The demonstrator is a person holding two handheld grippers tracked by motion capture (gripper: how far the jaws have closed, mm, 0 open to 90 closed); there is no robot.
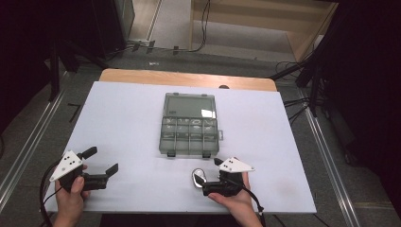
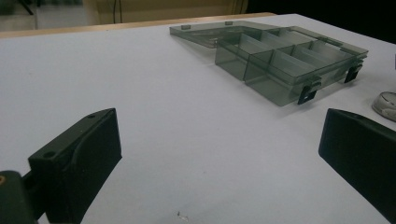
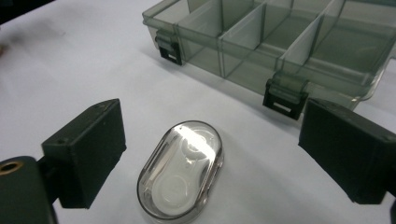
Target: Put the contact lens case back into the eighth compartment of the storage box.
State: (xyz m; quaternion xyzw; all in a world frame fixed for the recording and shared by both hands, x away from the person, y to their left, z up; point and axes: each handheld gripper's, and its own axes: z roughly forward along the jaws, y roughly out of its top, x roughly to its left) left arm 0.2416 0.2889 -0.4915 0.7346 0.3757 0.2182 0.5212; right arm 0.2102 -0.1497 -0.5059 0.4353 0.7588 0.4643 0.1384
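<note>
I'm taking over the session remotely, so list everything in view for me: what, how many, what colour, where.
Compartment box: one, smoky grey see-through, lid open flat, mid-table.
Box latches: two, black, on the box's near edge.
Small oval case: one, clear, on the table between the right gripper's jaws, untouched.
Table cover: one, white, over a wooden top.
Left gripper: one, black with a white plate, near left, jaws open, nothing between them.
Right gripper: one, black with a white plate, near right, jaws open.
</note>
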